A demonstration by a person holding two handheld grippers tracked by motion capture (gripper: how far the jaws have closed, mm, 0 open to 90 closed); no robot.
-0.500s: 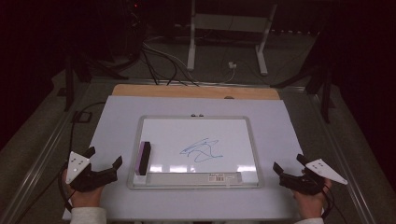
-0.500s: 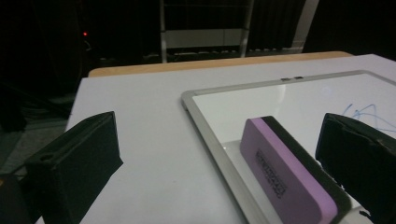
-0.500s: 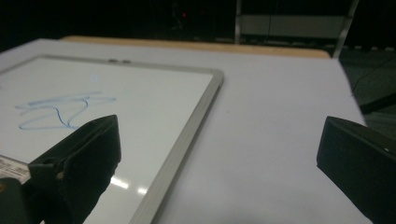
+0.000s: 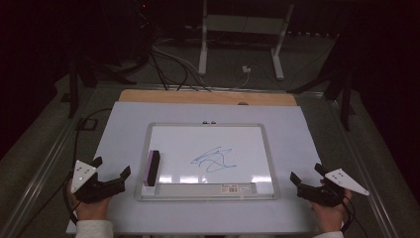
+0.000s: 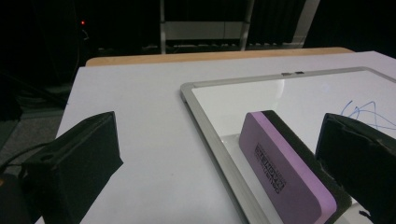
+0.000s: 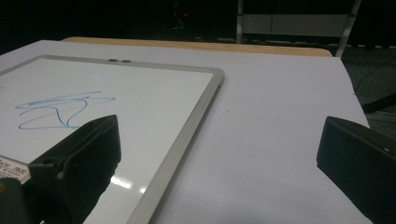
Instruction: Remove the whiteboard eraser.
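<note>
Left gripper (image 4: 113, 169) is sitting at the near-left corner of the white-covered table (image 4: 124, 129), jaws spread wide, nothing between them. Its hand (image 4: 91, 208) is resting low on the table, jaws pointing forward and slightly toward the board.

Purple rectangular foam eraser with black felt face (image 4: 152, 167) is lying inside the near-left corner of the silver-framed whiteboard (image 4: 146, 148), just beside the left frame rail. It is standing on its long edge, long axis running near-to-far, parallel to that rail. From the left gripper it lies just to the right and a bit forward; in the left gripper view the eraser (image 5: 285, 170) is sitting close in front of the right-hand jaw, not centred in the gap. Left hand is clearly the nearer one.

Judgement: the grab needs a short shift right so the jaws straddle the eraser across its thin width, purple side to felt side.

Blue marker scribble (image 4: 214, 159) is sitting mid-board, right of the eraser, well apart from both grippers.

Right gripper (image 4: 308, 179) is parked at the near-right corner of the table, outside the board frame, jaws also spread and empty, hand (image 4: 329, 213) low, pointing forward-left toward the board.
</note>
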